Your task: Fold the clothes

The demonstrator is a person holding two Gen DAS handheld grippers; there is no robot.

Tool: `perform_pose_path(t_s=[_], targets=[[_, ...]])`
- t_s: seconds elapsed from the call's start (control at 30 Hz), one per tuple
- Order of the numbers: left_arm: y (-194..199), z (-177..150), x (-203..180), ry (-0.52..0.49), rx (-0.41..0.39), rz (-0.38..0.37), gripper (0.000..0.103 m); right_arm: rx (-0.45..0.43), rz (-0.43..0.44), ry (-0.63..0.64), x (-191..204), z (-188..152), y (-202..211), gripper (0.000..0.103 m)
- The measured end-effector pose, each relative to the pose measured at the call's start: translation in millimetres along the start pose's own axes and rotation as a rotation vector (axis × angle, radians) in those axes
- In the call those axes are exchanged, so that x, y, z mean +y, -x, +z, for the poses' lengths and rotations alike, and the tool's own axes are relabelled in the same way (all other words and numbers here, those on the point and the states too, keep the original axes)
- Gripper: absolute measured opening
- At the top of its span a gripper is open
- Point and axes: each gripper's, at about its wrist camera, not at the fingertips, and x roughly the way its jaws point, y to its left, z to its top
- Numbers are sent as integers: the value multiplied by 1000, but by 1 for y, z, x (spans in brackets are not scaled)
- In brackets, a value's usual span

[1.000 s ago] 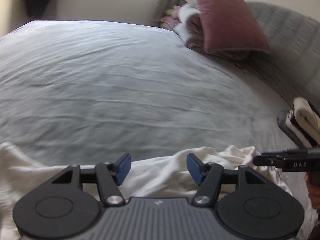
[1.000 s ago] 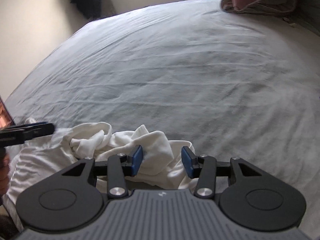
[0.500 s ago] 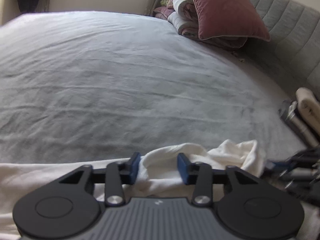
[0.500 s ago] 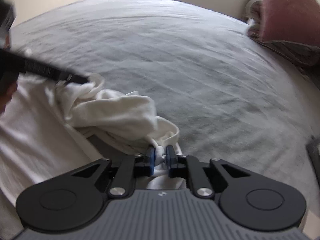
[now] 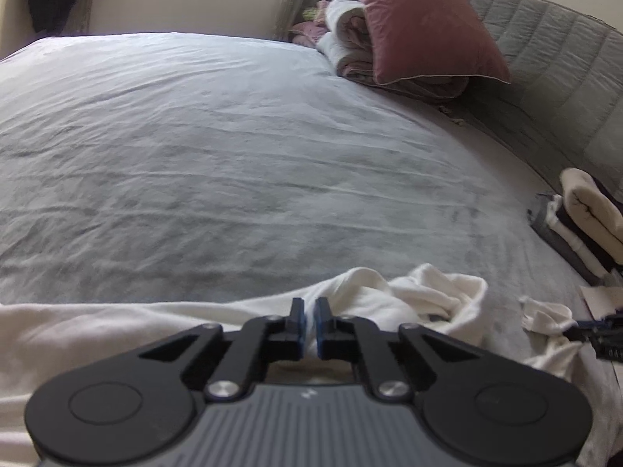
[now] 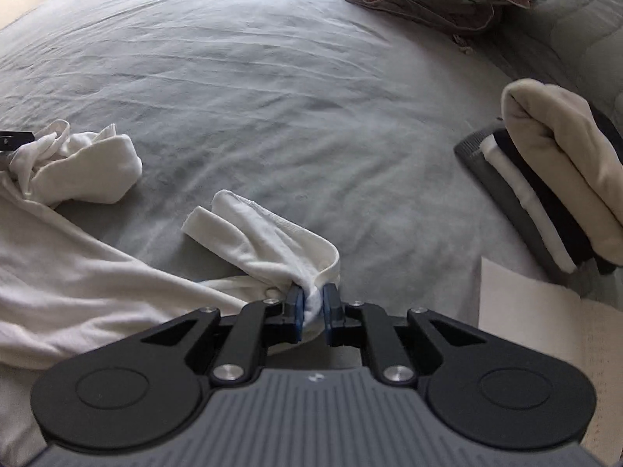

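A crumpled white garment lies along the near edge of the grey bed. My left gripper is shut on a fold of it near the middle of its edge. My right gripper is shut on a bunched end of the same white garment, a sleeve or hem that stands up from the bed. In the left wrist view the right gripper's tips show at the far right, holding cloth. In the right wrist view the left gripper's tip shows at the far left.
A stack of folded clothes, cream on top, sits at the right of the bed. A white sheet of paper lies near it. A pink pillow and rolled bedding lean on the grey headboard.
Both grippers went from open to shut on the white garment. The right gripper has pulled its end to the right, away from the left gripper, spreading the cloth.
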Motion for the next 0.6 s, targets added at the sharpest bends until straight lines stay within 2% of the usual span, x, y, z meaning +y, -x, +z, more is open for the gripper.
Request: perform_pose_path(t_s=[0.03, 0.07, 0.13, 0.23, 0.33, 0.37, 0.47, 0.6], targets=[[3, -2, -1, -9, 0, -15, 1, -13, 18, -13, 0, 2, 2, 14], [5, -3, -3, -19, 0, -29, 0, -27, 35, -27, -1, 3, 5, 21], [10, -7, -7, -51, -1, -43, 0, -54, 70, -53, -2, 6, 9, 24], [17, -11, -11, -96, 1, -56, 0, -93, 127, -84, 4, 15, 15, 40], [23, -13, -6, -96, -5, -30, 4, -116, 213, -95, 20, 27, 14, 40], [26, -13, -2, -89, -10, -11, 9, -115, 247, -103, 25, 31, 13, 40], [33, -12, 12, -55, -25, 46, 37, -85, 342, -150, 37, 41, 2, 40], [45, -11, 43, 25, -42, 132, 43, -21, 420, -232, 48, 53, -21, 40]])
